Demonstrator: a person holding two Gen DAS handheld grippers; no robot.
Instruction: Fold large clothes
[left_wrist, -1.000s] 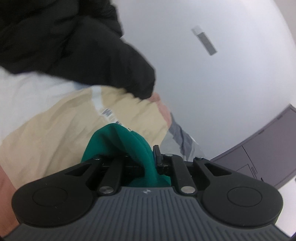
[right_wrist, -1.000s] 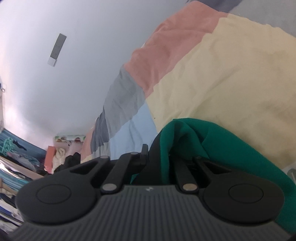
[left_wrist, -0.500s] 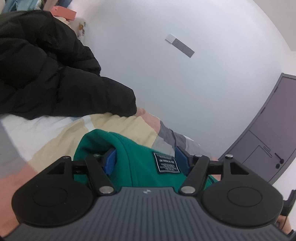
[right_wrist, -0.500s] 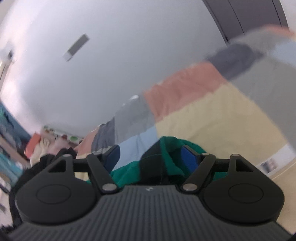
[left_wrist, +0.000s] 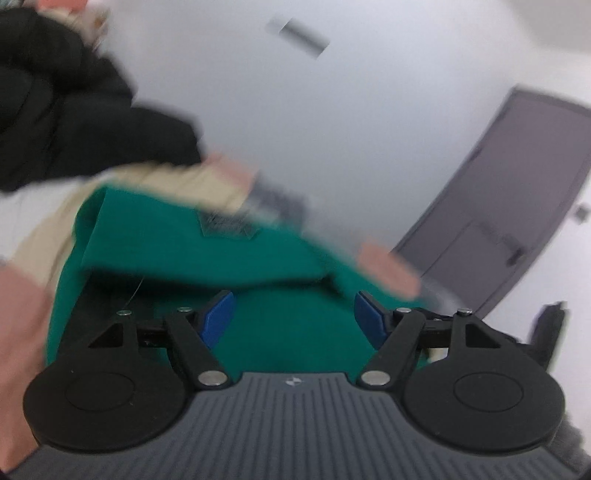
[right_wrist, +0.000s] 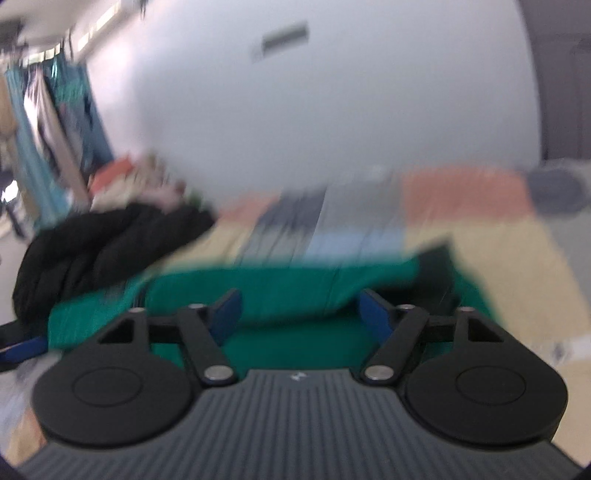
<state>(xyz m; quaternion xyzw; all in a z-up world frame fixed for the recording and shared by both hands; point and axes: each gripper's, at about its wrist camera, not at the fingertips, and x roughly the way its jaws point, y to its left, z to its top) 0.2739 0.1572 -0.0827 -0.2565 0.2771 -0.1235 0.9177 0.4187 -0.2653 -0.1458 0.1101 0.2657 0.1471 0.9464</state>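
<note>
Both grippers, which clenched the green garment (left_wrist: 192, 240) a second ago, now stand released above it. My left gripper (left_wrist: 293, 314) has just been opening; my right gripper (right_wrist: 301, 312), per its jaws, has just been closing, pads clear of cloth. Garment lies on the patchwork bedspread (right_wrist: 517, 258); black jacket (left_wrist: 55, 122) at ten o'clock, free bed toward two.

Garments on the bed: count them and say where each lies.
2. A green garment lies just ahead of both claws; a black jacket is heaped beyond it, at the left. More may be out of view.
</note>
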